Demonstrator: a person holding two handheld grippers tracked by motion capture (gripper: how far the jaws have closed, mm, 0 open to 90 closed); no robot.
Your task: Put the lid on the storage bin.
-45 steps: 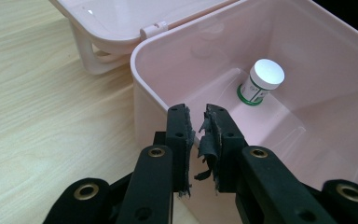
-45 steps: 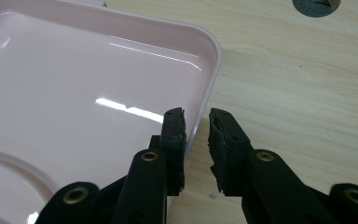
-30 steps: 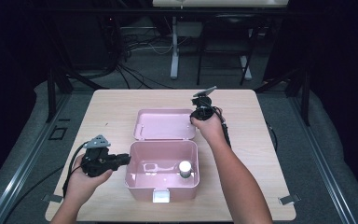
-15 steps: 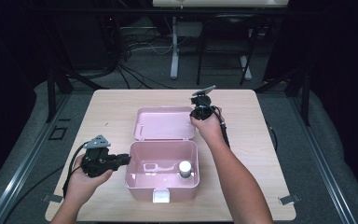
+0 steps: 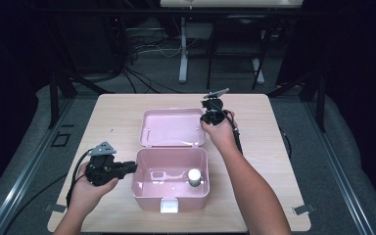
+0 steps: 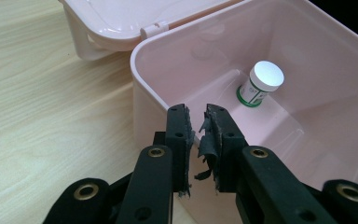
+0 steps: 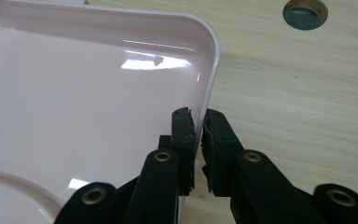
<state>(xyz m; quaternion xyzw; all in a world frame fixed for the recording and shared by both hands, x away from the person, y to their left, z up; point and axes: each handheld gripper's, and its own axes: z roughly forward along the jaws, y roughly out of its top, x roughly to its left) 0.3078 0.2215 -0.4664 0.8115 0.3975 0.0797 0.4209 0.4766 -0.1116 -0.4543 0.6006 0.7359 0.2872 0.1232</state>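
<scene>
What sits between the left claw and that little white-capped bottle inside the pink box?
Just the box's side wall, gripped by the left gripper, then bare pink floor up to the bottle, seen in the left gripper view.

- The pink box (image 5: 171, 188) stands open at the top, so its inside is reachable from above.
- A small white-capped bottle (image 5: 194, 176) stands upright in the right part of the box; the left part is mostly free.
- The lid (image 5: 171, 128) lies flat behind the box.
- The table (image 5: 279, 152) is bare on both sides of the box.
</scene>
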